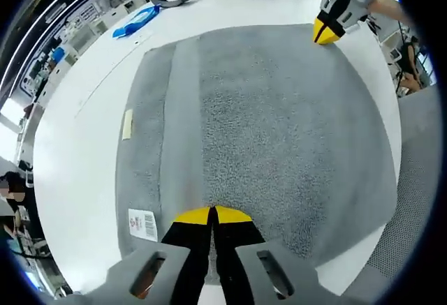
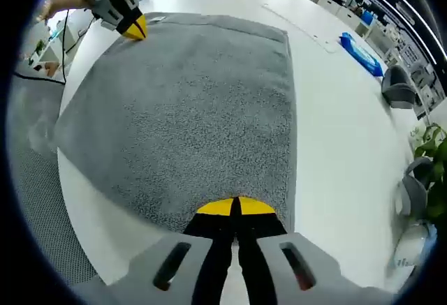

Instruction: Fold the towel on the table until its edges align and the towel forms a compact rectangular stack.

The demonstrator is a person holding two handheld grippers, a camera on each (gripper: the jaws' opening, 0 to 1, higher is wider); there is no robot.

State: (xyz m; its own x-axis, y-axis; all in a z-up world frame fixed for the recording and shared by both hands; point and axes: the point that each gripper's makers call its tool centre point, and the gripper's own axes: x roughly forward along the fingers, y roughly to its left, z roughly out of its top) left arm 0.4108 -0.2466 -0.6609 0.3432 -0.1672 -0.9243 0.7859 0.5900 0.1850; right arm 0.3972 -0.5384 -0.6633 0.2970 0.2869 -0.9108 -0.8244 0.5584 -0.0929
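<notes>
Right tool (image 2: 235,207) closed on grey towel (image 2: 188,109) edge; left tool (image 2: 134,27) at far corner.

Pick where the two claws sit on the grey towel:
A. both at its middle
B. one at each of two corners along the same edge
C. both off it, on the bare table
B: the left claw and the right claw each pinch a corner of the grey towel.
</notes>
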